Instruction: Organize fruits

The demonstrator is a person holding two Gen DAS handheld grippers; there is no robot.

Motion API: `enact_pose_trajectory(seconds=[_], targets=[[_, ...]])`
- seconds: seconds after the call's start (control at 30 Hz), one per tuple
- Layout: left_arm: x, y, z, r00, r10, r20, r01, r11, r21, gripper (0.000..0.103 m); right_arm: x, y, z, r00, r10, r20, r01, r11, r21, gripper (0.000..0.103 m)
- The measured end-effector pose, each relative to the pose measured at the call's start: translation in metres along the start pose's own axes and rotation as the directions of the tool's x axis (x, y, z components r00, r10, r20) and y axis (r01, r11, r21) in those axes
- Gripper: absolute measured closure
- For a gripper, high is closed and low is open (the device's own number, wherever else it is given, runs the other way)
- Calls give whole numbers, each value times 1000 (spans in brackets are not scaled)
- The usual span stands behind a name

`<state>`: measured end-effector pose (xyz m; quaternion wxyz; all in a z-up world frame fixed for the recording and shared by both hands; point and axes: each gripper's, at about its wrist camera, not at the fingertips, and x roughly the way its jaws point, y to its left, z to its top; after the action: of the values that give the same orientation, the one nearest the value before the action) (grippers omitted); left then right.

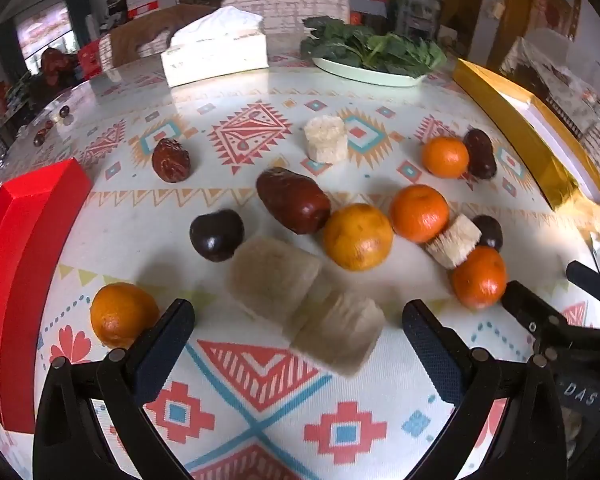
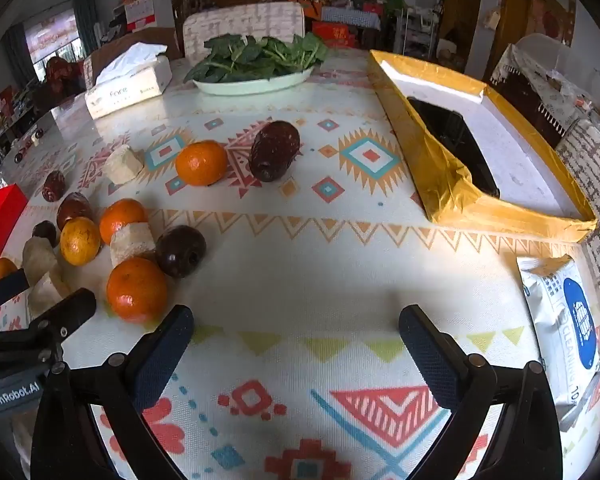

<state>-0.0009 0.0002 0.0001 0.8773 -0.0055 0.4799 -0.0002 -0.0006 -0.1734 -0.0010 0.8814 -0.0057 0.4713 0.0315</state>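
While the fruits are lying spread over the patterned worktop (image 2: pixel 300 264), both tools are waiting above them with nothing inside. Two pale chunks (image 1: pixel 300 300) are sitting side by side right in front of the left hand-held gripper (image 1: pixel 298 324), whose fingers are standing wide apart. An orange (image 1: pixel 122 314) is resting just beside its left finger, and another orange (image 1: pixel 358 236) is touching a big dark red date (image 1: pixel 292 200) behind the chunks. A dark round plum (image 1: pixel 217 234) is sitting near them. More oranges, a pale cube (image 1: pixel 454 240) and dark fruits are crowding together on the right.

The right hand-held gripper (image 2: pixel 296 330) is also spreading its fingers wide over bare cloth, with an orange (image 2: pixel 137 289) close to its left finger. Farther back, one orange (image 2: pixel 201 162) and a date (image 2: pixel 274 150) are sitting apart from the others.

A red box (image 1: pixel 24 264) is lining the left edge. A gold box (image 2: pixel 440 168) is lying open on the right, with a wipes pack (image 2: pixel 564 328) near it. A tissue box (image 1: pixel 216 54) and a plate of greens (image 1: pixel 370 58) are standing at the far edge.
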Motion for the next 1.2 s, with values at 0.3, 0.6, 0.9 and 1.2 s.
enact_pose_trajectory(seconds=[0.3, 0.6, 0.9, 1.2], targets=[[-28, 18, -24, 997, -75, 13, 75, 997, -5, 0, -9, -1, -10, 998, -50, -31, 52, 996, 76, 0], [-118, 87, -48, 942, -71, 329, 121, 984, -134, 0, -12, -1, -13, 998, -58, -28, 60, 994, 87, 0], [-209, 122, -68, 831, 80, 551, 9, 987, -158, 0, -24, 2, -16, 998, 55, -37, -49, 990, 132, 0], [-278, 149, -76, 751, 91, 654, 37, 983, -179, 0, -109, 24, -7, 977, 109, 183, -134, 982, 131, 0]])
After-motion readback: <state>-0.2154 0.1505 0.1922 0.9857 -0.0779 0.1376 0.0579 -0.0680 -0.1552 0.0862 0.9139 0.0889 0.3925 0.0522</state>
